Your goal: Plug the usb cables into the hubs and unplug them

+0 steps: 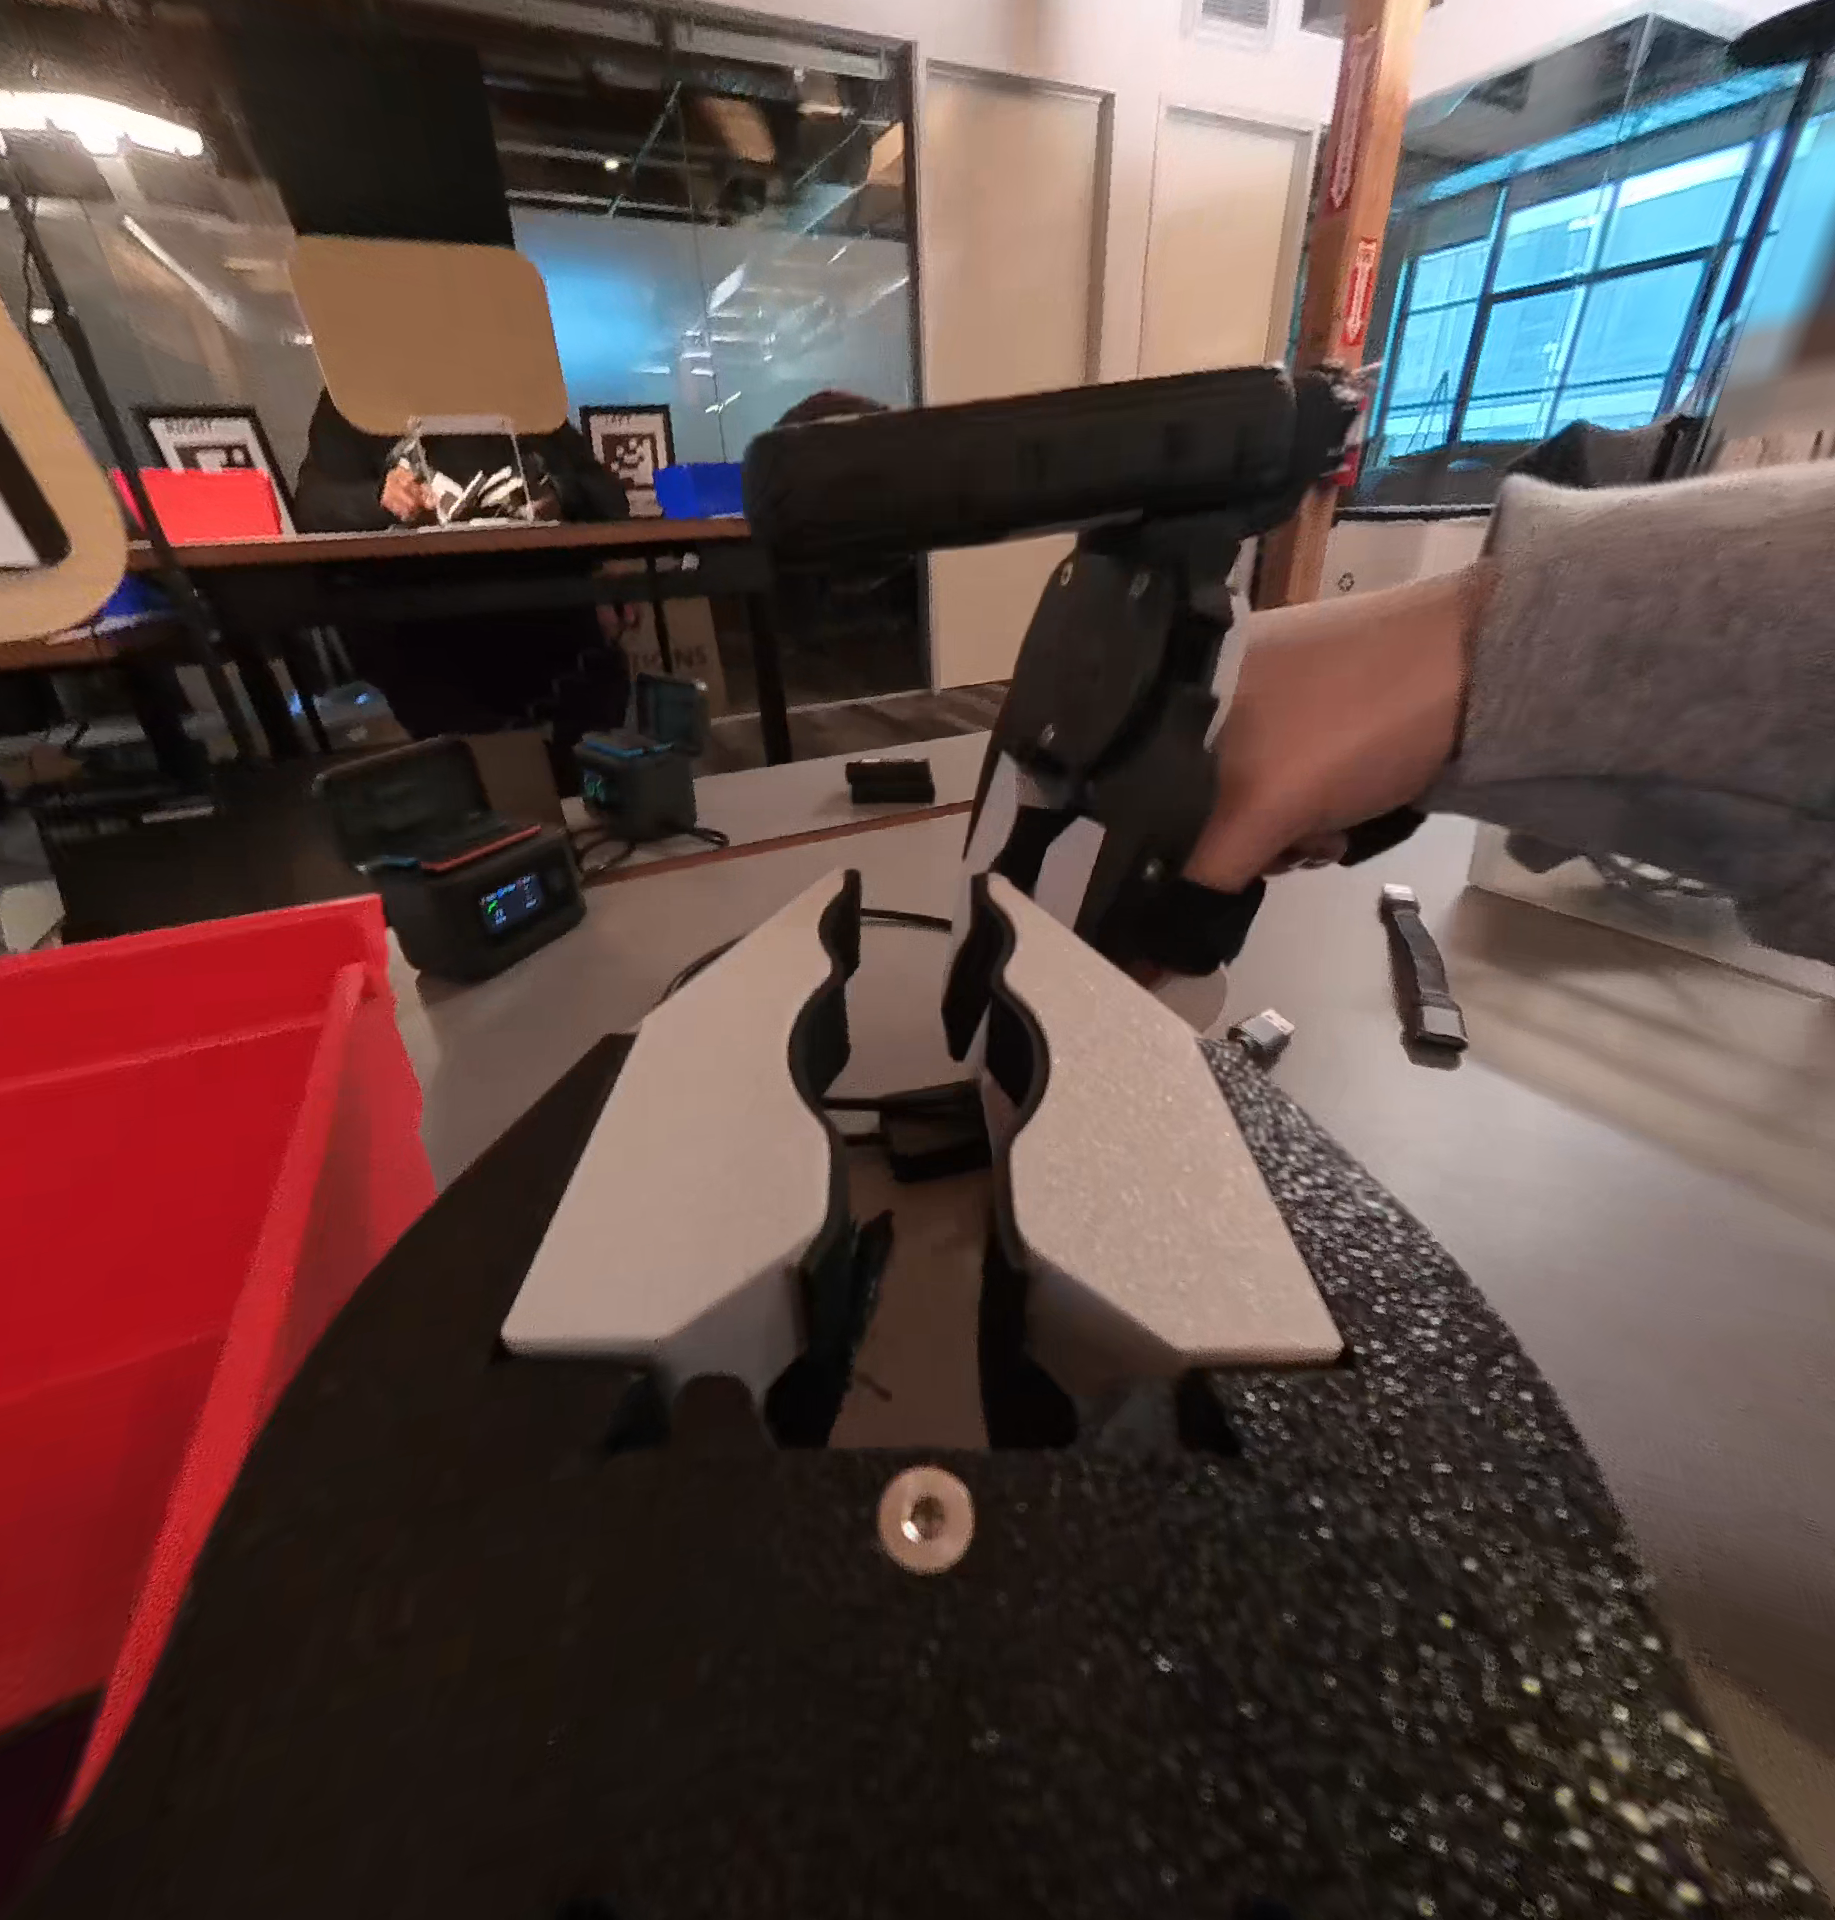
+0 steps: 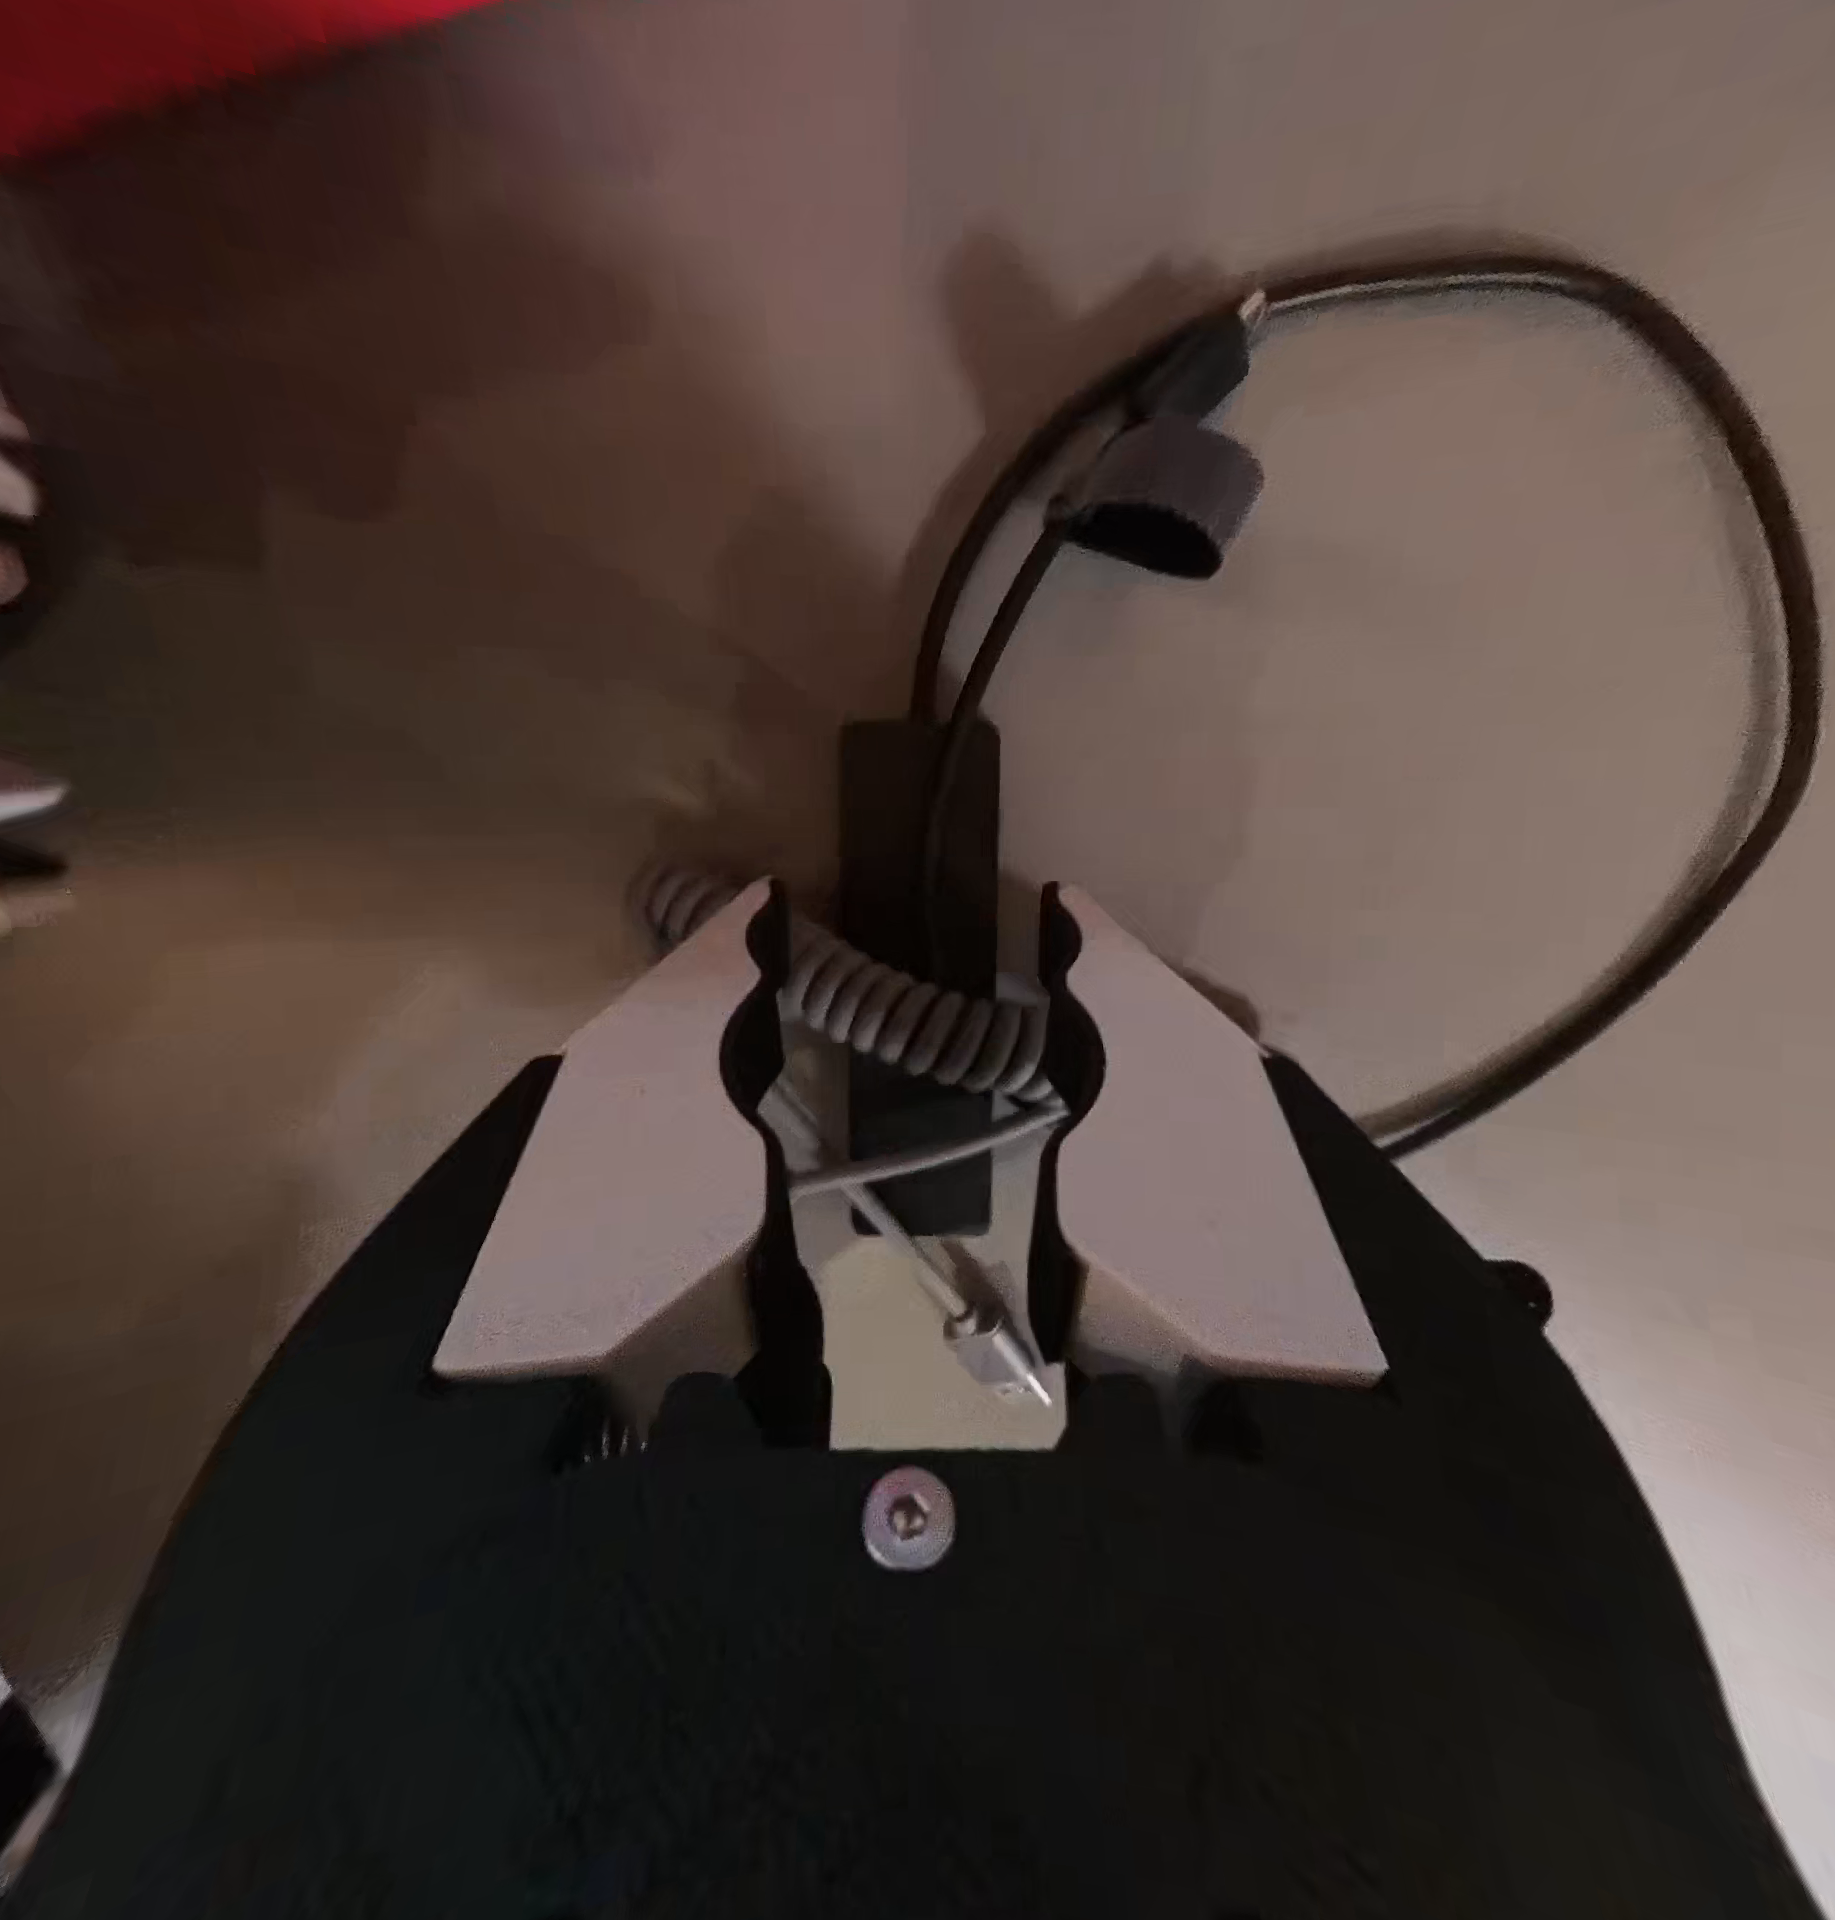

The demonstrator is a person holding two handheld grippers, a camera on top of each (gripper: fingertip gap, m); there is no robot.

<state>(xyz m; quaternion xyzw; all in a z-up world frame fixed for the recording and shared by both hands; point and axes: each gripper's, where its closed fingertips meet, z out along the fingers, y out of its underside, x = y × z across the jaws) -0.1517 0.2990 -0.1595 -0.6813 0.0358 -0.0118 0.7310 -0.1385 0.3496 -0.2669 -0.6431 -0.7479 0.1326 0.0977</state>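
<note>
In the right wrist view my right gripper (image 2: 913,899) points down at the table. A grey coiled cable (image 2: 913,1013) spans the gap between its fingers and touches both pads. The cable's thin wire ends in a silver plug (image 2: 996,1345) near the finger bases. Under it lies a black hub (image 2: 918,821) with a looped black cable (image 2: 1765,623) and a strap (image 2: 1167,499). In the left wrist view my left gripper (image 1: 915,888) is open and empty, low over the table. The black hub (image 1: 934,1132) shows between its fingers. The right gripper (image 1: 1006,883) stands just beyond its tips.
A red bin (image 1: 165,1195) stands close on the left. On the grey table (image 1: 1515,1195) to the right lie a small adapter (image 1: 1261,1031) and a black strap-like piece (image 1: 1422,977). Black charging cases (image 1: 477,883) sit behind. A person sits at a far table. My right fingertips sit around 12 cm from my left ones. The silver plug (image 2: 996,1345) lies around 11 cm away from my right fingertips.
</note>
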